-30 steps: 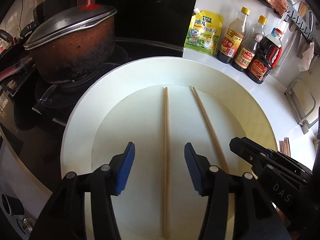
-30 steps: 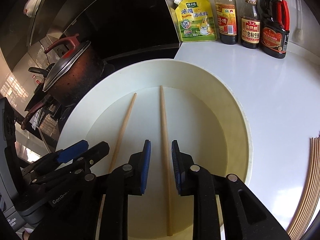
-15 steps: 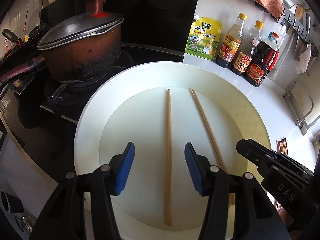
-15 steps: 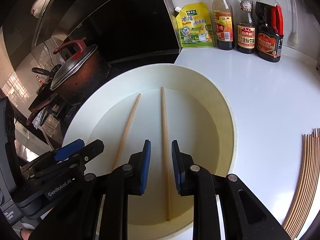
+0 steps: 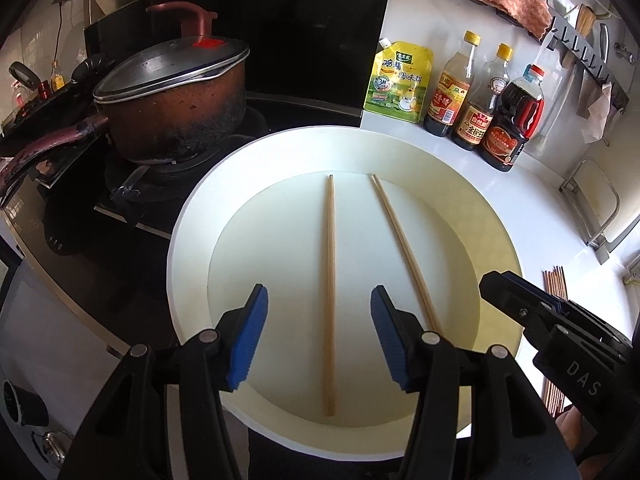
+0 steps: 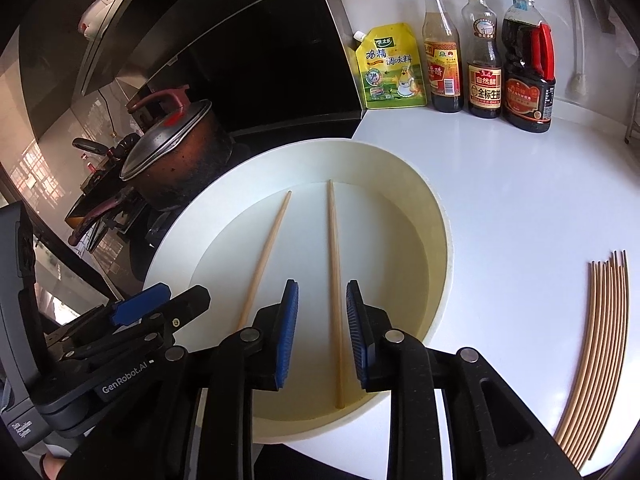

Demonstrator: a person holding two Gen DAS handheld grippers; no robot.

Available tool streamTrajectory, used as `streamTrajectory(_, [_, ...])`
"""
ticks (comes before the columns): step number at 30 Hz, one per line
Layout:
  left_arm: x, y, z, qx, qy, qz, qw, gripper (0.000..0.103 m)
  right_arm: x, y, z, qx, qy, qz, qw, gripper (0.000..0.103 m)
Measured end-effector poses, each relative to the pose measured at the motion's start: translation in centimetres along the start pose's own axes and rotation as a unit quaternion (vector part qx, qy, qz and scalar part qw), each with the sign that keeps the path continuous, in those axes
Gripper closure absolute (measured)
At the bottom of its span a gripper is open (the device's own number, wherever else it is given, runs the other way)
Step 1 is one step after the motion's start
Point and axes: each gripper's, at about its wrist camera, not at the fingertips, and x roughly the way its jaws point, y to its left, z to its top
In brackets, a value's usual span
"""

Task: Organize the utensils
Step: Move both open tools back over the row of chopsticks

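Bench (image 6: pixel 520 208): white, it carried everything – the tray, the sauce bottles (image 6: pixel 484 60) at the back wall, and a loose bundle of chopsticks (image 6: pixel 600 340) well apart to the right.
Pot (image 5: pixel 172 100): lidded, on the stove just beyond the tray's left edge.
Tray (image 5: pixel 192 216): round, cream, shallow; two chopsticks lay flat in it, near each other but apart, fanning slightly at the far ends.
Left claw (image 5: pixel 320 336): jaws stood wide and gripped nothing; the left chopstick (image 5: pixel 329 280) lay on the tray below, in line with the gap, untouched.
Right claw (image 6: pixel 322 332): jaws were narrow and opening, pads clear of the right chopstick (image 6: pixel 335 280), which lay on the tray beneath the gap.
Step in hand: by my reading the pair had just been set down in the tray – both claws were empty above them.
Next move: likely a reach to the bundle on the bench for more; thin round sticks would call for a low, square approach and a tight pinch.
Change from a second earlier: both views showed more of the tray and its near rim, and the sticks looked smaller – the claws had drawn back and up; the chopsticks themselves had not shifted.
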Motion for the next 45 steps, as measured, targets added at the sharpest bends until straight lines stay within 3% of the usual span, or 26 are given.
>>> streamTrajectory(27, [-2.5,-7.5,-3.1,0.051,-0.003,-0.04,0.9979,0.042,-7.3,-4.9,-5.0,0.019,-0.027,-0.041,0.999,0.071])
streamTrajectory(45, [-3.1,-17.9,-6.1,0.129,0.001,-0.114,0.9851,0.034,-13.6,-16.3,-9.9,0.115,-0.044,-0.131,0.984,0.065])
